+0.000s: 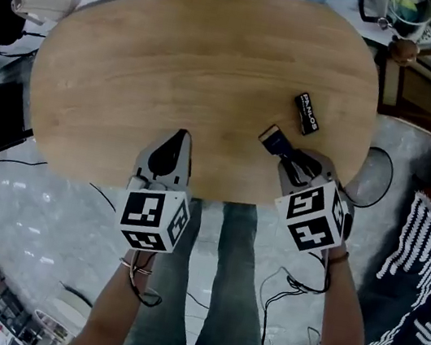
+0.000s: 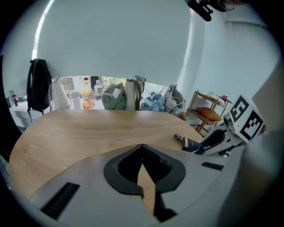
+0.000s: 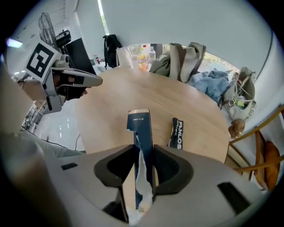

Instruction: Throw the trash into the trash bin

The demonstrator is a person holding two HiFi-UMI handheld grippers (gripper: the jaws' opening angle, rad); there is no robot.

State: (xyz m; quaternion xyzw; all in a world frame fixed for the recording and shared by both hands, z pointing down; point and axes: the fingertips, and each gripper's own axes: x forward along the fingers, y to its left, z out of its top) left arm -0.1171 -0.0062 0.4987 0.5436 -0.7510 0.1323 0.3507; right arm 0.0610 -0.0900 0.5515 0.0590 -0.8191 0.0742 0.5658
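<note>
Fingers (image 3: 171, 167) on the right gripper (image 3: 143, 150) are clamped on a torn dark-blue wrapper (image 3: 139, 124). It's pinched by its ragged end, so most of it sticks out ahead over the near part of the counter (image 1: 177, 62). On the left gripper (image 2: 142, 147) the fingers are pressed together at the tips and nothing is held. A second bit of trash, a black wrapper (image 1: 307, 113), is lying flat on the counter just beyond the held one. No trash bin can be made out for sure in any view, so it probably has to be found off the counter first. Tbh the grip looks thin, with only the torn end caught. The squeeze shouldn't be eased until the wrapper is right over the bin opening, and any swing is best done gently so it isn't flicked loose. The black one could be grabbed by the idle left side.
</note>
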